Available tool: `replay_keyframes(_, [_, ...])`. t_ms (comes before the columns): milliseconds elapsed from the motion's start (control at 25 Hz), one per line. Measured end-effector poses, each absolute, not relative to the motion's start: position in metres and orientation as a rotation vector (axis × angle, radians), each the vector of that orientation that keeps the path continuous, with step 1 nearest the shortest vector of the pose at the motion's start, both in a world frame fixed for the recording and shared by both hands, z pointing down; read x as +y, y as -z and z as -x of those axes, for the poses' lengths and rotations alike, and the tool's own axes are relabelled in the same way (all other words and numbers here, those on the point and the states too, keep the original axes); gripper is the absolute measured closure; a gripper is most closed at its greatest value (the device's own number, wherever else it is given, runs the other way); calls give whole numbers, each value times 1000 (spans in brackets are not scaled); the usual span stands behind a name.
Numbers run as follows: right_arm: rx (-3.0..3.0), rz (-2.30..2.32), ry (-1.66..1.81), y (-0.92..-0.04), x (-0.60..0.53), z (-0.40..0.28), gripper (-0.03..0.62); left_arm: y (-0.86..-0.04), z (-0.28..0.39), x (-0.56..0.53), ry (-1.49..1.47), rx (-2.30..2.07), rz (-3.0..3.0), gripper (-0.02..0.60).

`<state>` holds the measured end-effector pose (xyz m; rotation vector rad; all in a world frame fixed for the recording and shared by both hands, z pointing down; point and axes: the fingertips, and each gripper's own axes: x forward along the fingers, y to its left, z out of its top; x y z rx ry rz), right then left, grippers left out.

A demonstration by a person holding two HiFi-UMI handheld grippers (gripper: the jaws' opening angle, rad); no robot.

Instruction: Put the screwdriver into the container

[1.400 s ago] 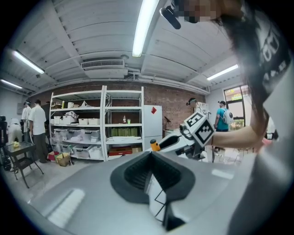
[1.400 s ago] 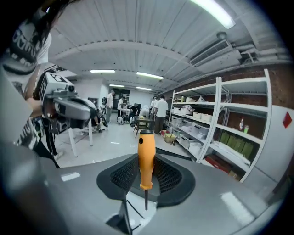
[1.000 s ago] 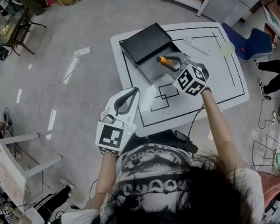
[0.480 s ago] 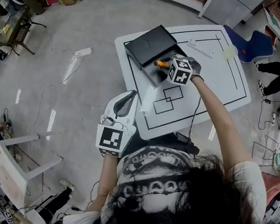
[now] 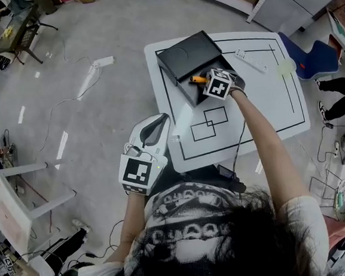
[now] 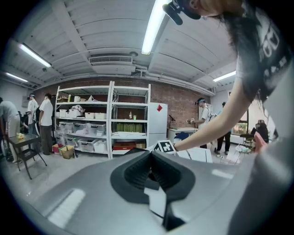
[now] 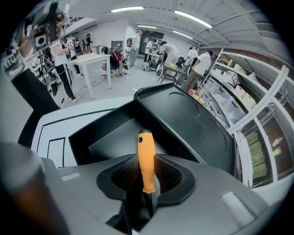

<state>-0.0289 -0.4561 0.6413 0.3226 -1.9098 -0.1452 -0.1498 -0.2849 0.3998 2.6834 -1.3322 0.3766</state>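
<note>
Right claw (image 7: 145, 186) of mine is clenching the screwdriver (image 7: 146, 156) by its shaft, with the orange handle pointing out over the open black container (image 7: 110, 137) on the white desk (image 5: 265, 96). My left claw (image 5: 152, 130) is hanging clenched and empty, off the desk's near corner.

Right claw (image 5: 206, 81) carried screwdriver (image 5: 198, 78) forward over container (image 5: 187, 88).

I see the screwdriver (image 7: 146, 158), orange-handled with a dark shaft, clamped in my right gripper (image 5: 211, 83), its handle pointing far over the open tray of the black container (image 5: 184, 54) on the table's (image 5: 265, 96) far left.
</note>
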Motion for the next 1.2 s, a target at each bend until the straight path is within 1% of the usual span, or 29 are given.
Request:
replay_keyframes(400, [-1929, -357, -10, -660, -460, 31, 470, -406, 166, -287, -381, -1381, -2636, 581])
replay_keyframes(480, [-1947, -391, -75, -661, -460, 29, 435, -408, 168, -288, -379, -1382, -2632, 581])
replay_keyframes(560, [-1962, -423, -117, -658, -458, 25, 415, -409, 167, -288, -377, -1375, -2633, 581])
replay_keyframes(840, [-2120, -594, -168, -610, -452, 26, 413, -408, 166, -288, -376, -1346, -2646, 581])
replay_keyframes(1200, [-2397, -840, -256, -530, -408, 48, 442, -408, 165, -286, -364, -1289, -2685, 581])
